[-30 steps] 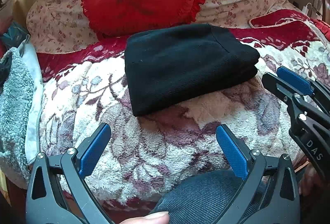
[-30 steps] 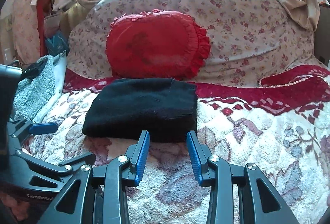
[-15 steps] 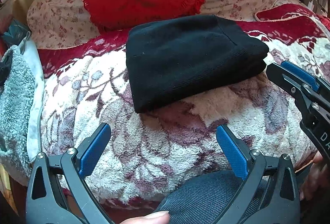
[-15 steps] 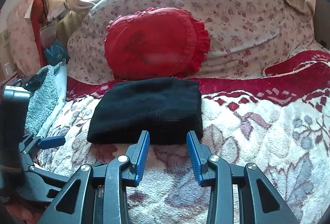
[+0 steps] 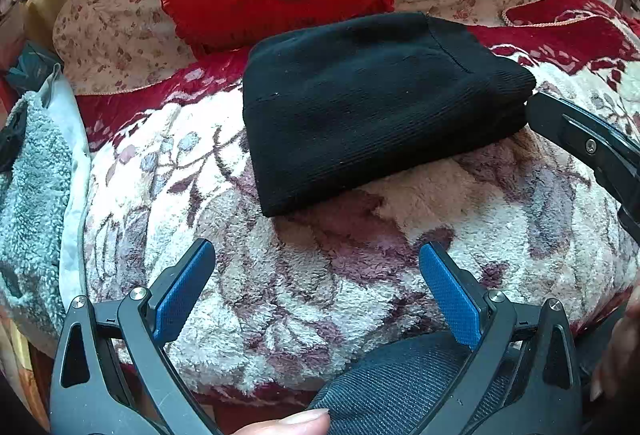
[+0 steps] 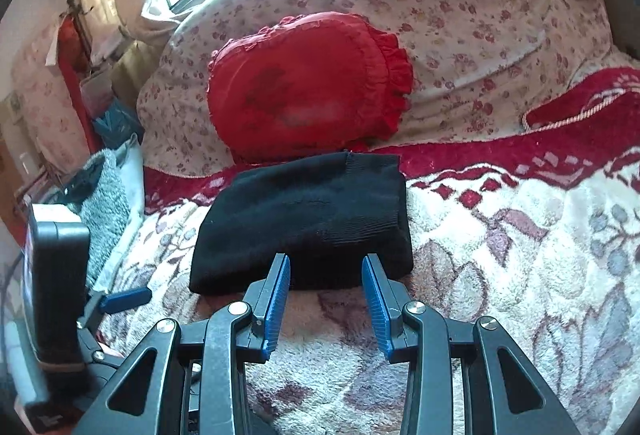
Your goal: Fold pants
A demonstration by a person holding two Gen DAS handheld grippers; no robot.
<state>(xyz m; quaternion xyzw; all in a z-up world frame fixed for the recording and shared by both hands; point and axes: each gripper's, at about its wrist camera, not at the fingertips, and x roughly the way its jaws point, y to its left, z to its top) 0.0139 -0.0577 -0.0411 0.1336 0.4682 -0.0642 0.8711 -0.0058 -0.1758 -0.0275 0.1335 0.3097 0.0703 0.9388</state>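
The black pants (image 5: 372, 103) lie folded into a thick compact rectangle on the floral fleece blanket (image 5: 400, 235); they also show in the right wrist view (image 6: 312, 223). My left gripper (image 5: 316, 275) is open and empty, hovering over the blanket short of the pants' near corner. My right gripper (image 6: 326, 271) is open, its blue pads level with the near edge of the folded pants, nothing between them. From the left wrist view the right gripper (image 5: 580, 139) reaches the pants' right end.
A red frilled pillow (image 6: 308, 87) leans on a floral bolster (image 6: 460, 15) just behind the pants. A grey-blue fluffy towel (image 5: 28, 203) lies at the left edge. A dark red blanket border (image 6: 520, 155) runs behind. My knee (image 5: 400, 387) sits below the left gripper.
Both grippers have moved forward toward the pants. The right gripper's tips have closed the gap to the pants' near edge; its jaws stay the same width. The pants have not moved.
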